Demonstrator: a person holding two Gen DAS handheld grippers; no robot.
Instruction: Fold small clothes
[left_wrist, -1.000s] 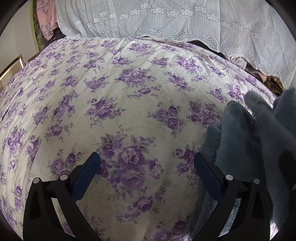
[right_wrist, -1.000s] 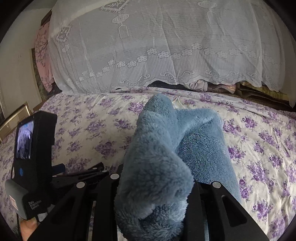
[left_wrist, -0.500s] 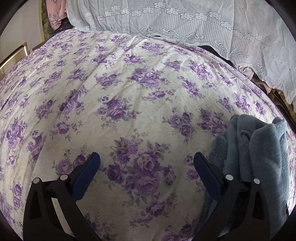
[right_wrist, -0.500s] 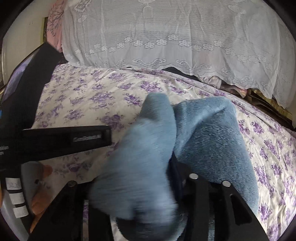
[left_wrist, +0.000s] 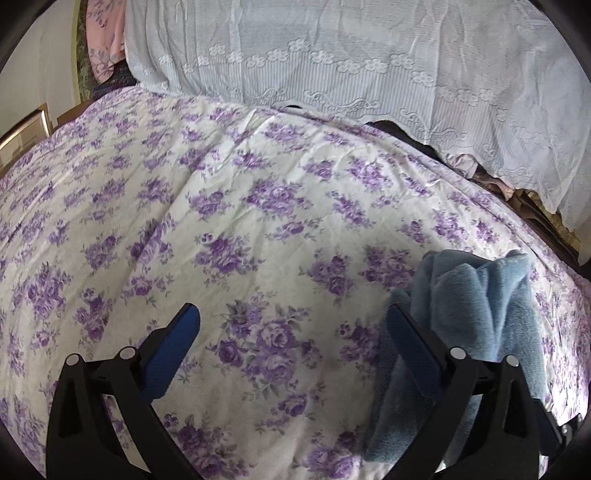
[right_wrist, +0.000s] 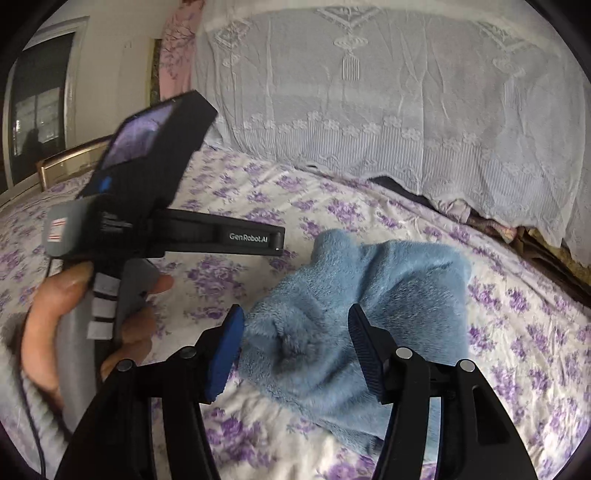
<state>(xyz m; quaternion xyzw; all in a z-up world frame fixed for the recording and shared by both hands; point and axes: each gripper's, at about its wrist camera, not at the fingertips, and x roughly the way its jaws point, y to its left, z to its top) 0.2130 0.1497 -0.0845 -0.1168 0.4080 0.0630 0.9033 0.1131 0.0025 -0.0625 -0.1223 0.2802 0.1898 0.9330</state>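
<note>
A fluffy blue garment (right_wrist: 369, 314) lies bunched on the purple-flowered bedsheet (right_wrist: 258, 199). My right gripper (right_wrist: 295, 332) is open just above its near part, one finger on each side of a raised fold, holding nothing. In the left wrist view the garment (left_wrist: 480, 306) lies at the lower right, behind and beside the right finger. My left gripper (left_wrist: 291, 325) is open and empty over bare sheet (left_wrist: 221, 221), left of the garment. The left gripper's body (right_wrist: 155, 206), held by a hand, shows at the left of the right wrist view.
A white lace cloth (left_wrist: 351, 55) hangs along the far side of the bed; it also shows in the right wrist view (right_wrist: 406, 92). Dark and brownish items (left_wrist: 532, 210) lie under its right edge. A pink cloth (left_wrist: 105, 33) hangs at the far left.
My right gripper has opened and let go of the blue garment, which now lies on the sheet. My left gripper has tilted up and stayed open.
</note>
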